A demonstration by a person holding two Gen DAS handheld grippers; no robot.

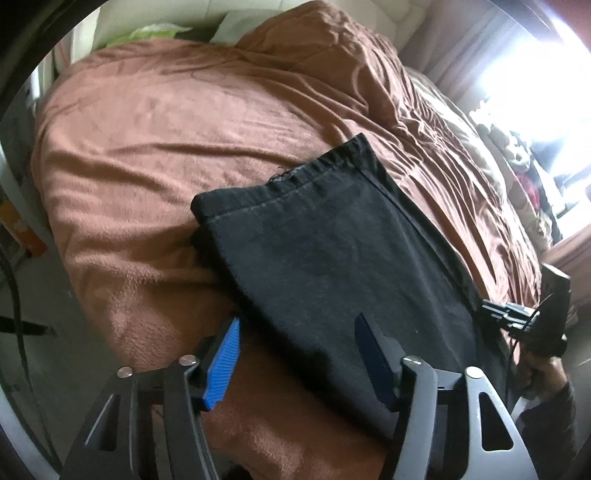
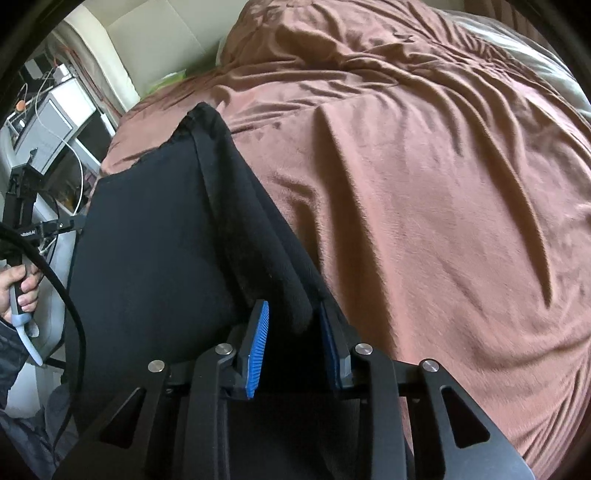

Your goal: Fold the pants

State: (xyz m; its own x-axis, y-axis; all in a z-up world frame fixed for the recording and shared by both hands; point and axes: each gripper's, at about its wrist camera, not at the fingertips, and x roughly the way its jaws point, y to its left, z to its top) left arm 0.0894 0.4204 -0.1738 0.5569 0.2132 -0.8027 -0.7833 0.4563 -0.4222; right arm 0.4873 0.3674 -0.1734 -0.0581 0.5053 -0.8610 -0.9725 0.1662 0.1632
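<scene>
Black pants lie folded lengthwise on a brown blanket, waistband at the far end. My left gripper straddles the pants' near left edge. Its blue pads stand wide apart and do not press the cloth. In the right wrist view the pants run away from me, and a raised fold along their right edge lies between the pads of my right gripper. The left pad stands clear of the cloth. Each view also shows the other gripper at its edge, held by a hand.
The blanket covers a rumpled bed with pillows at its head. Bare floor lies left of the bed. Shelves with electronics and wires stand at the left. A black cable hangs nearby. A bright window and clutter fill the right.
</scene>
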